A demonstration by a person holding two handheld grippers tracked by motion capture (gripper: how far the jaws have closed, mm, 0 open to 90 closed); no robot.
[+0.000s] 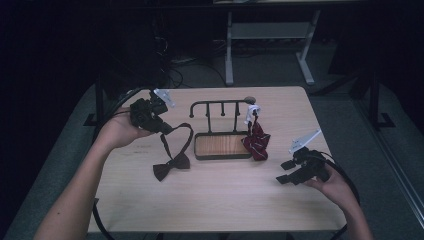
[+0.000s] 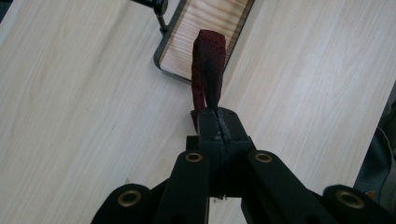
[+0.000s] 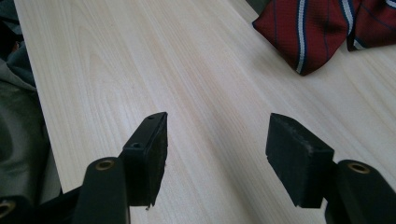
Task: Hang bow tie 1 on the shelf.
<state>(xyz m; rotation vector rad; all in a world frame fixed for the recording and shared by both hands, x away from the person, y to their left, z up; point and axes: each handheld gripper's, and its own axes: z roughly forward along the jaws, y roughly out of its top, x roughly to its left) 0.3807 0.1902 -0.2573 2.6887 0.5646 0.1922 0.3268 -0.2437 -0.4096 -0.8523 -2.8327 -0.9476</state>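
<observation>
A dark red bow tie [image 1: 171, 166] lies on the table left of a small black rack [image 1: 220, 104] with a wooden base [image 1: 222, 145]. Its strap [image 1: 187, 137] loops up to my left gripper [image 1: 166, 129], which is shut on it above the table. In the left gripper view the strap [image 2: 208, 70] rises from the closed left gripper [image 2: 218, 122], with the wooden base [image 2: 205, 28] beyond. A red striped necktie [image 1: 256, 140] hangs from the rack's right end. My right gripper [image 1: 285, 172] hovers open near the table's right front. In its own view the right gripper [image 3: 217, 149] holds nothing and the striped tie [image 3: 317, 28] lies ahead.
The light wooden table [image 1: 215, 200] has open surface in front of the rack. A metal table frame [image 1: 270, 35] stands on the dark floor behind. Cables trail from both grippers off the table's sides.
</observation>
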